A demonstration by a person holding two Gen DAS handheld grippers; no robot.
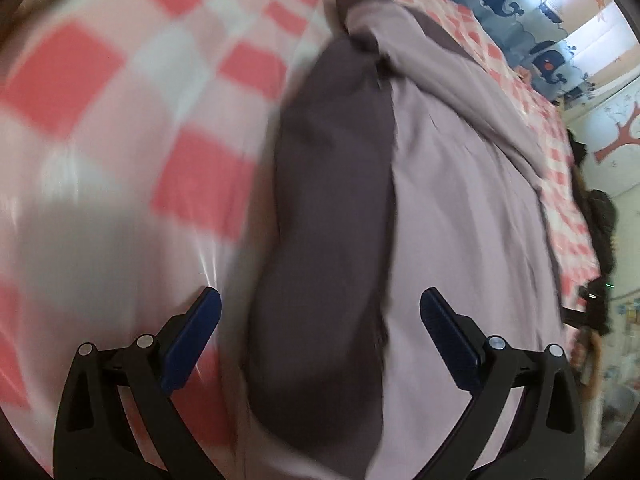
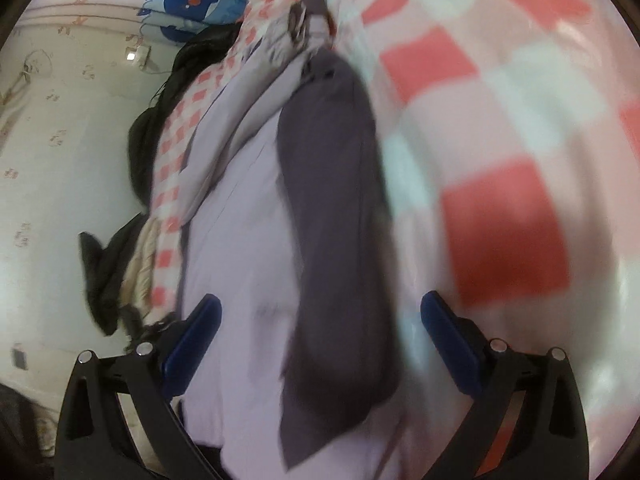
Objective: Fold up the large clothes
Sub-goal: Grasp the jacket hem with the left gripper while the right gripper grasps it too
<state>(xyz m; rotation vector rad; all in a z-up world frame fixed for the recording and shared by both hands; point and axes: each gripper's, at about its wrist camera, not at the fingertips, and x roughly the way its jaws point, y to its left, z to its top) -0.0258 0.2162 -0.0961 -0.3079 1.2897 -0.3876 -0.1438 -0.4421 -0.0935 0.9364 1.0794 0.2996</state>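
A large lilac garment (image 1: 460,208) with a dark purple-grey panel (image 1: 332,208) lies on a bed with a pink and white checked sheet (image 1: 120,120). My left gripper (image 1: 320,300) hovers open above it, blue pads wide apart, the dark panel running between them without touching. In the right wrist view the same lilac garment (image 2: 236,248) and dark panel (image 2: 340,220) stretch away, with a belt-like end (image 2: 308,20) at the far edge. My right gripper (image 2: 320,304) is open too, nothing pressed between its pads. Both views are blurred.
Whale-print curtains (image 1: 520,4) hang beyond the bed. Dark clothes (image 2: 160,120) are piled at the bed's edge by a patterned wall (image 2: 60,160). A tree wall sticker (image 1: 620,140) and a dark heap (image 1: 600,220) sit at the right.
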